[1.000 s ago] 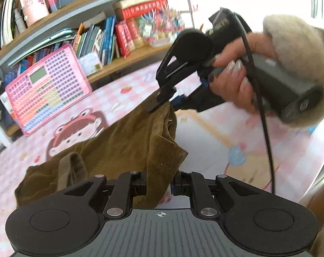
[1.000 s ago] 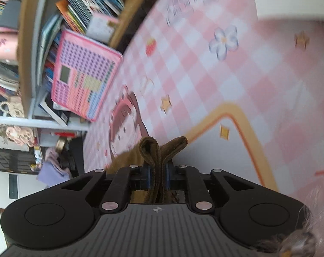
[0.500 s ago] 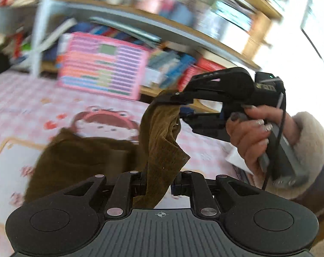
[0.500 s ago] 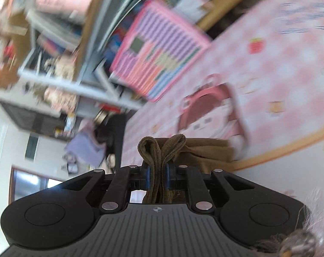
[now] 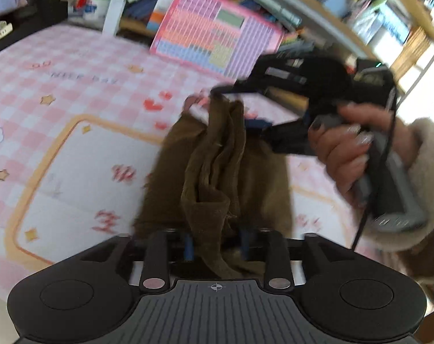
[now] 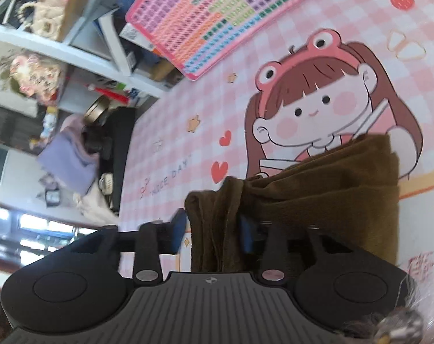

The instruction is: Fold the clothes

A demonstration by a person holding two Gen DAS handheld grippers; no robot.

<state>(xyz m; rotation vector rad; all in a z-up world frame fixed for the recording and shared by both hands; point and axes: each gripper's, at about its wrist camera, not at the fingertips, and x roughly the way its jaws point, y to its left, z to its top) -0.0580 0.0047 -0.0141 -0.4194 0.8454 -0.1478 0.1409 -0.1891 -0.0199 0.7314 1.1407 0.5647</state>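
An olive-brown garment [image 5: 217, 169] hangs bunched between my two grippers above the pink checked table mat [image 5: 73, 91]. My left gripper [image 5: 217, 246] has its blue pads spread wider than before, with a fold of the cloth still lying between them. In the left wrist view my right gripper [image 5: 231, 109] holds the far end of the cloth. In the right wrist view my right gripper [image 6: 214, 229] also stands partly spread around a bunch of the garment [image 6: 317, 195], which trails folded to the right onto the mat [image 6: 188, 132].
A pink calculator toy [image 5: 217, 34] leans against the bookshelves [image 5: 346, 8] at the back of the table. A dark desk with clutter and a purple cloth [image 6: 70, 160] lies beyond the mat's left edge. A cartoon girl print [image 6: 317, 106] covers the mat ahead.
Both grippers have swung left across the table with the garment. Both sets of jaws have spread from tightly pinched to partly open around the cloth. The cloth now lies lower, onto the mat.
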